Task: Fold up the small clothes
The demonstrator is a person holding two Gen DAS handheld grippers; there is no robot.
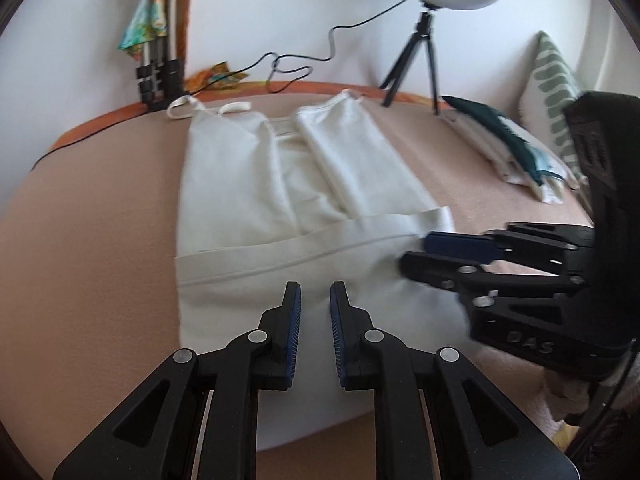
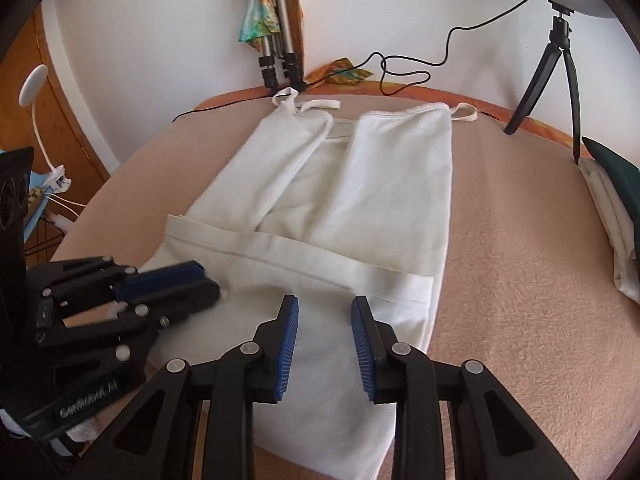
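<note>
A white strappy garment (image 1: 280, 200) lies flat on the pink blanket (image 1: 100, 220), both long sides folded inward and its hem end folded up over them as a band (image 1: 312, 246). It also shows in the right wrist view (image 2: 340, 208). My left gripper (image 1: 315, 292) hovers open and empty over the near folded part; it also shows in the right wrist view (image 2: 208, 280). My right gripper (image 2: 325, 308) is open and empty above the near edge; in the left wrist view it (image 1: 416, 250) sits at the band's right end.
A stack of folded clothes (image 1: 516, 152) and a striped pillow (image 1: 556, 76) lie at the right. A ring light on a tripod (image 1: 424, 40), its cable (image 1: 304, 68) and a second tripod (image 1: 160, 76) stand along the far edge by the wall.
</note>
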